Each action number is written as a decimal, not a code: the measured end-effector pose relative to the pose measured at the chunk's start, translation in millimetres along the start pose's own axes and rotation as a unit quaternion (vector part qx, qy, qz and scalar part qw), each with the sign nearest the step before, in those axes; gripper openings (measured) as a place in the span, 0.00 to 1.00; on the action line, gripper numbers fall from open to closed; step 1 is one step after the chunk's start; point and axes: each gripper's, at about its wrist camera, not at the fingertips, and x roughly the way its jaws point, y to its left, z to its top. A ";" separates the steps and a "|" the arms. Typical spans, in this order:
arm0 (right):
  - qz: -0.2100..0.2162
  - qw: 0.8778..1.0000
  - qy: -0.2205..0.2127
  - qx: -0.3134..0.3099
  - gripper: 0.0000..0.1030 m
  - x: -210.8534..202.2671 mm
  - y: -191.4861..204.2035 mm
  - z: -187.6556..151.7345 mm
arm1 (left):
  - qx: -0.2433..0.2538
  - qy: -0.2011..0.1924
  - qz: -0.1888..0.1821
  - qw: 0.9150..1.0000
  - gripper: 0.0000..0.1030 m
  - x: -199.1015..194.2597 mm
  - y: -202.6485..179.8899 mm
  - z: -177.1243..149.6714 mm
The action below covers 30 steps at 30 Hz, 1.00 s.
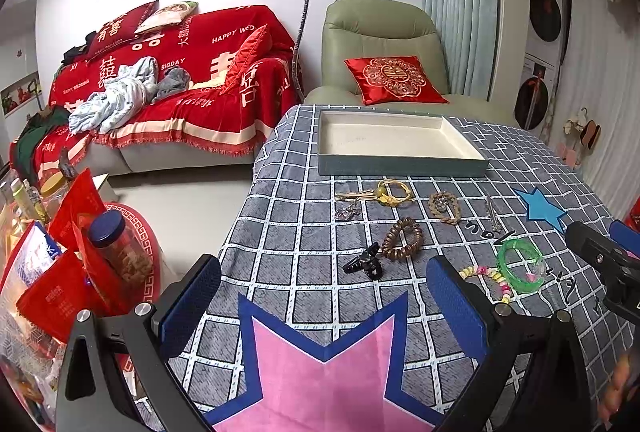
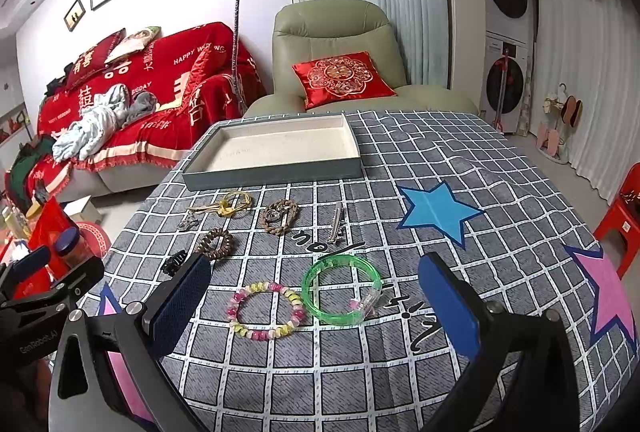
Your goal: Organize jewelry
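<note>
While both grippers hover above the near edge of the worktop (image 2: 500, 168), its grey checked cloth carries all the jewelry in a loose spread. At the left, the left gripper (image 1: 324, 296) has its 2 blue-padded fingers (image 1: 190, 302) wide apart, holding nothing, over a pink star patch (image 1: 320, 388). Just beyond it lie a black hair clip (image 1: 362, 264) and a brown coiled bracelet (image 1: 402, 238). Farther off, close to the tray, sit a small clear charm (image 1: 347, 211) and a yellow cord bracelet (image 1: 394, 192), with a braided tan bracelet (image 1: 444, 207) to their right. A grey tray (image 2: 276, 174) with a pale lining stands at the far side of the worktop, nothing in it. Right of the braided piece lies a silver hair pin (image 2: 337, 224). Nearer, a pink-and-yellow beaded bracelet (image 2: 266, 310) rests just left of a green bangle (image 2: 340, 290), the 2 almost touching. The right gripper (image 2: 316, 312) frames this pair, its fingers (image 2: 450, 306) spread apart and empty. A blue star patch (image 2: 438, 212) marks the cloth to the right.
</note>
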 end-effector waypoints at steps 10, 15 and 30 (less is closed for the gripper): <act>0.000 1.000 0.000 0.000 1.00 -0.2 0.5 0.2 | 0.000 0.001 -0.001 1.000 1.00 0.6 0.4 0.0; 0.000 1.000 0.000 0.000 1.00 -0.2 0.3 0.1 | -0.001 0.003 0.001 1.000 1.00 1.6 1.3 -1.5; 0.002 1.000 0.000 0.003 1.00 0.1 1.6 -0.1 | -0.004 0.010 0.002 1.000 1.00 4.6 3.1 -3.9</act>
